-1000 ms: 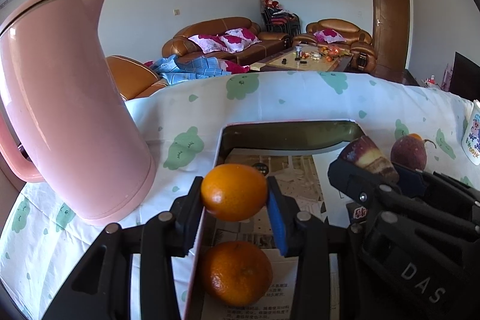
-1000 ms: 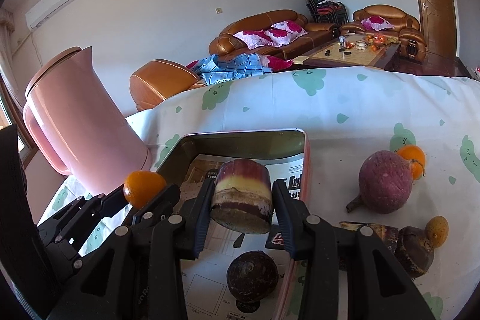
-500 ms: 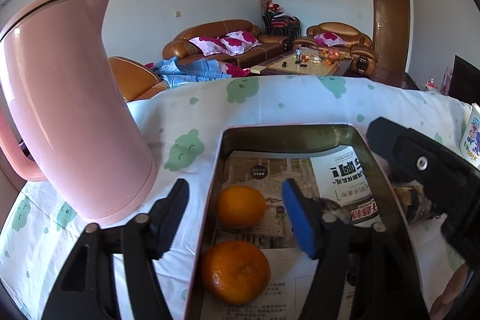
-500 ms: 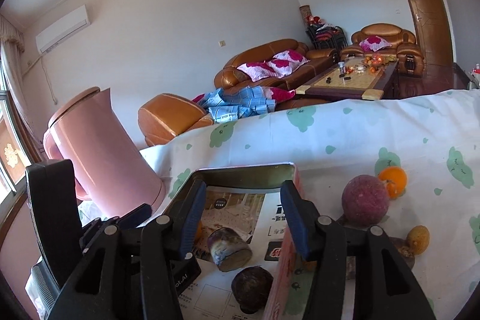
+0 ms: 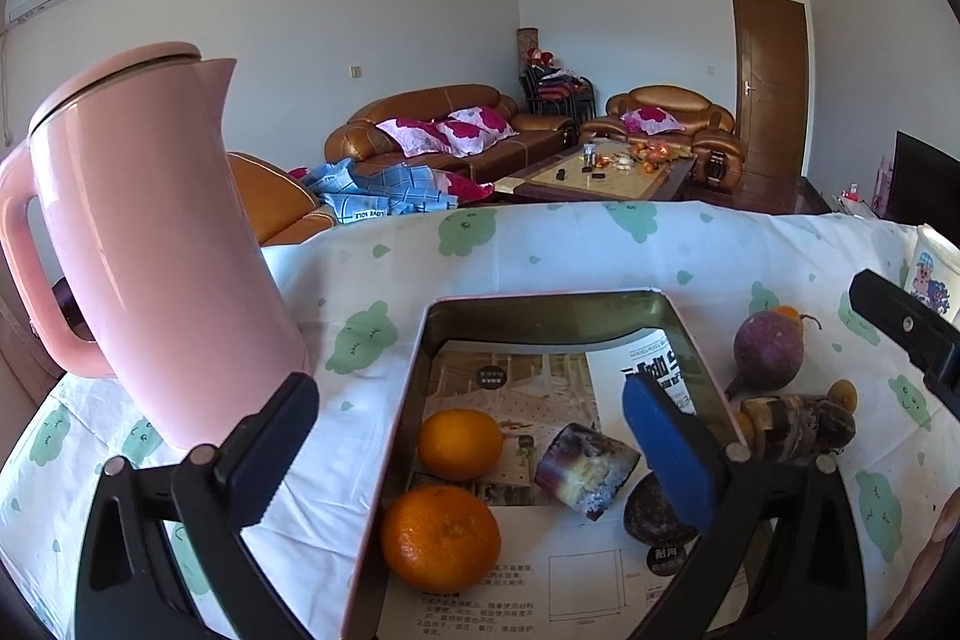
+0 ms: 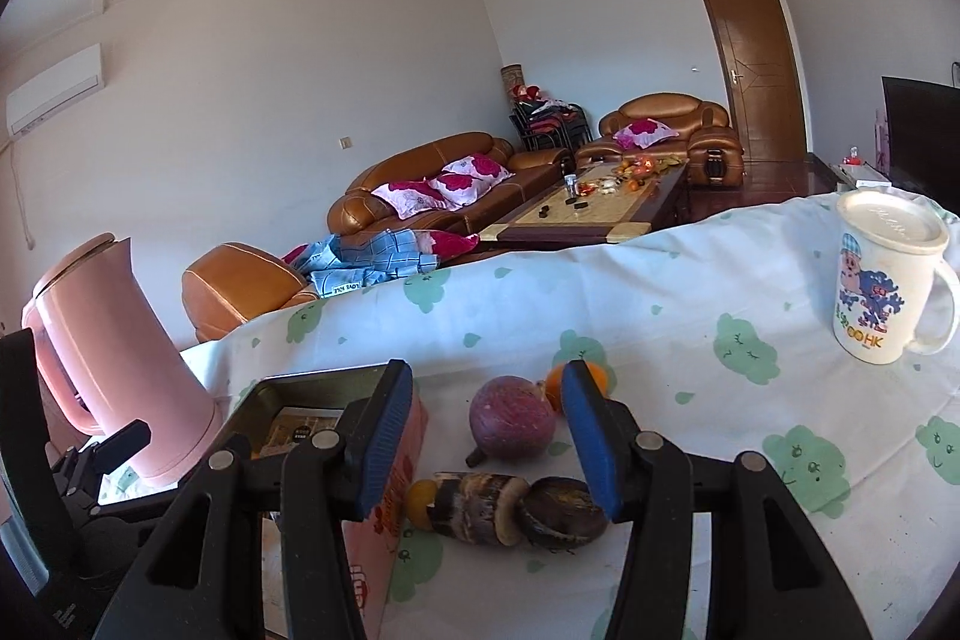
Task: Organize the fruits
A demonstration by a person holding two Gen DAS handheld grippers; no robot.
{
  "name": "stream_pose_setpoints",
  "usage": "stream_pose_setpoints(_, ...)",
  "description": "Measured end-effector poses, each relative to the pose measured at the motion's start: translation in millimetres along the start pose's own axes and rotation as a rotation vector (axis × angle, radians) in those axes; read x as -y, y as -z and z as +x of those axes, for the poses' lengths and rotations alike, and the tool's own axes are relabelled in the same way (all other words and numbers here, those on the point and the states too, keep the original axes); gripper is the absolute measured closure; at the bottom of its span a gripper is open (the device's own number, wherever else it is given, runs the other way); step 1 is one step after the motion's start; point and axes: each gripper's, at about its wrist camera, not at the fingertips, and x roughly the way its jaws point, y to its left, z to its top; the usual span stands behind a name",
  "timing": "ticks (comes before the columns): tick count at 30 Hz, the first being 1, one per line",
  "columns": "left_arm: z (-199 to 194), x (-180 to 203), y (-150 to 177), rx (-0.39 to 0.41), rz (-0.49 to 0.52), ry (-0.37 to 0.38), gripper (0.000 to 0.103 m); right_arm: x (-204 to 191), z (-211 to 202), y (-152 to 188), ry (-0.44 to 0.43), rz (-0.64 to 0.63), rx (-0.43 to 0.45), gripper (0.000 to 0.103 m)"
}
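A pink tin tray (image 5: 540,294) lined with newspaper holds two oranges (image 5: 459,443), a cut purple-and-yellow piece (image 5: 585,467) and a dark round fruit (image 5: 649,515). My left gripper (image 5: 468,394) hangs over the tray's near end, its jaws opening wide with nothing in them. To the right of the tray (image 6: 324,377), my right gripper (image 6: 487,388) stands open and holds nothing. Beyond its fingertips on the cloth lie a purple round fruit (image 6: 510,423), a small orange (image 6: 555,383), a dark cut stick (image 6: 480,505), a dark fruit (image 6: 561,513) and a small yellow fruit (image 6: 420,499).
A tall pink kettle (image 5: 150,244) stands close to the tray's left side. A white lidded mug (image 6: 882,280) stands at the far right of the table. White cloth with green prints (image 6: 690,316) covers the table, whose far edge drops off toward the sofas.
The left gripper let go of its orange, which now lies in the tray, and spread wide. The right gripper dropped the cut piece in the tray and swung right toward the loose fruit.
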Motion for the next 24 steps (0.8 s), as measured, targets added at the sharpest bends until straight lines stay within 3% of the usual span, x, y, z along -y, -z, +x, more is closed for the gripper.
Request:
stream_pose_setpoints(6,-5.9,1.5,3.0,0.028,0.009,-0.046,0.000,10.1,-12.7,2.6,0.055,-0.019,0.023,0.049)
stream_pose_setpoints(17,-11.4,5.8,8.8,0.029,0.005,0.011,0.000,65.7,-32.3,1.7,0.206,0.012,0.029,0.049)
stream_pose_setpoints(24,-15.6,13.0,12.3,0.001,0.008,0.087,0.000,92.0,-32.6,2.4,0.197,0.045,-0.029,0.049)
